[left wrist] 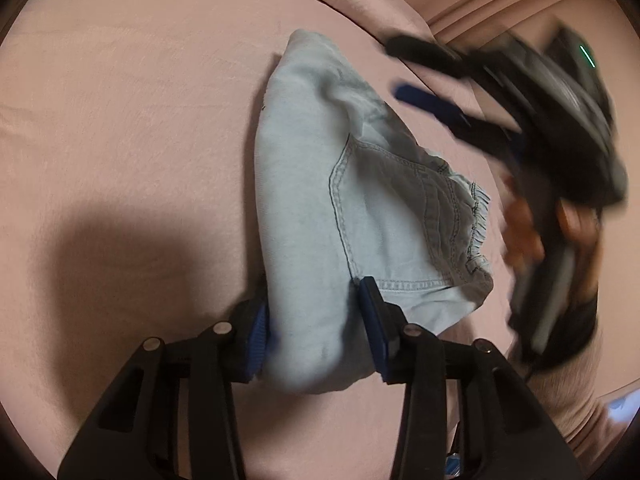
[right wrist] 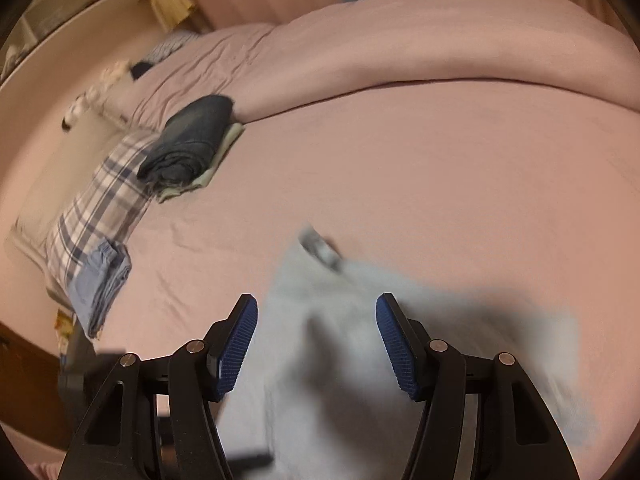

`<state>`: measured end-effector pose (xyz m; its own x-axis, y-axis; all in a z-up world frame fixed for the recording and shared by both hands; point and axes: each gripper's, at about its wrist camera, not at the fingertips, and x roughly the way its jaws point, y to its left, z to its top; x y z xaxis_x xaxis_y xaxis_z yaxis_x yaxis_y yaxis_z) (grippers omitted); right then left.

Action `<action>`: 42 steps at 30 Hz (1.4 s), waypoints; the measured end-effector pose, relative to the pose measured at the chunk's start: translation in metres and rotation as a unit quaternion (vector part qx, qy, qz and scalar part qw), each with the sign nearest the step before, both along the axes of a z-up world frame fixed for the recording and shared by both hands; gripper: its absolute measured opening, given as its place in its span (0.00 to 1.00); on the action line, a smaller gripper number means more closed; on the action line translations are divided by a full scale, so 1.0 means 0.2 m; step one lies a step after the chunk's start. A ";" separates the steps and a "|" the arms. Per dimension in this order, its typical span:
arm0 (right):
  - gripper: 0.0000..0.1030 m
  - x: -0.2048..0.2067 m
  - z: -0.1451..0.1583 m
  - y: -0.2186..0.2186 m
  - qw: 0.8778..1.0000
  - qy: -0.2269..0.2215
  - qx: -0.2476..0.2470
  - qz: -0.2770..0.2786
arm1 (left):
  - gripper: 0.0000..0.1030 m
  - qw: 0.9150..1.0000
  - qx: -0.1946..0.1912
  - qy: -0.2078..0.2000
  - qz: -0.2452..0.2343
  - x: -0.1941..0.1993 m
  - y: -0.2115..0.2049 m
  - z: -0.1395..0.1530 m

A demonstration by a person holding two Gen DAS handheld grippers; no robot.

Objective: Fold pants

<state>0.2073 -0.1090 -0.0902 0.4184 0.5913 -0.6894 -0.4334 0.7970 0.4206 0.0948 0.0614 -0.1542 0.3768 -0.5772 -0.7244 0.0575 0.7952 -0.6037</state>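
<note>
The pale blue pants (left wrist: 320, 184) lie folded into a compact bundle on the pink bedsheet (left wrist: 128, 112), a stitched back pocket and the gathered waistband facing up on the right side of the bundle. The left gripper (left wrist: 316, 320) clasps the bundle's near end, its blue pads (left wrist: 260, 332) pressed against the cloth on either side, while the right gripper (right wrist: 316, 344) hangs above the pants with its jaws spread and nothing pinched between them. Far left on the bed, a dark folded garment (right wrist: 188, 140) rests on a light one, next to a plaid pillow (right wrist: 104, 200) and a blue folded piece (right wrist: 100, 280)
</note>
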 end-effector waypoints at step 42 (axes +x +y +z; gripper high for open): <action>0.30 -0.60 -0.14 -0.34 0.967 -0.080 -0.237 -0.057 | 0.56 0.933 0.329 -0.133 -0.064 0.06 -0.39 0.05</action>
<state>0.0881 -0.1770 -0.1188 0.5861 0.1690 -0.7925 -0.3607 0.9302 -0.0684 0.1066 -0.0159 -0.1434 0.5517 -0.0930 -0.8289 0.2551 0.9650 0.0615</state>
